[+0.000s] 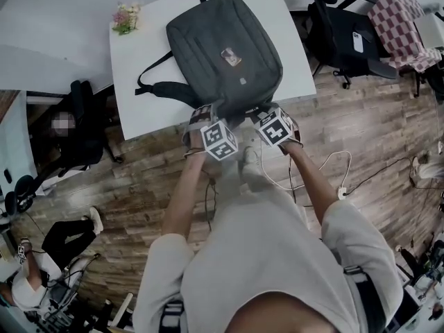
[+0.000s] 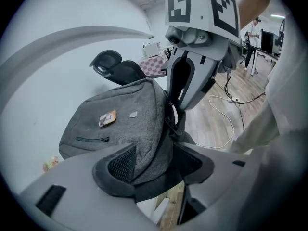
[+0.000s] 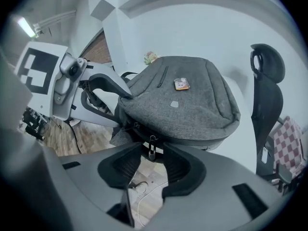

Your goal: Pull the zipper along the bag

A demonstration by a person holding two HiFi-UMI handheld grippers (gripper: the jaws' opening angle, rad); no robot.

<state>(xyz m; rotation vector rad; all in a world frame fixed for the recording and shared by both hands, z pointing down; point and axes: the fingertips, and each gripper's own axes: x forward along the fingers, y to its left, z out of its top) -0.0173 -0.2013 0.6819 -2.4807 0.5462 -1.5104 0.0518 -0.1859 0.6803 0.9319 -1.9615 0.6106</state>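
A grey backpack (image 1: 222, 54) lies flat on the white table (image 1: 139, 75), its near end at the table's front edge. My left gripper (image 1: 202, 113) sits at that end, and in the left gripper view (image 2: 151, 165) the bag's grey fabric edge (image 2: 144, 129) lies between its wide-apart pads. My right gripper (image 1: 260, 109) is just beside it. In the right gripper view (image 3: 147, 165) its jaws stand open. The small metal zipper pull (image 3: 152, 146) hangs loose between the pads, touching neither. The backpack (image 3: 192, 105) fills the middle of that view.
A small bunch of flowers (image 1: 126, 17) stands at the table's far left corner. Black office chairs (image 1: 340, 33) and one with a checkered cloth (image 1: 399, 19) are to the right. White cables (image 1: 326, 172) trail over the wooden floor. A person (image 1: 21, 276) sits at lower left.
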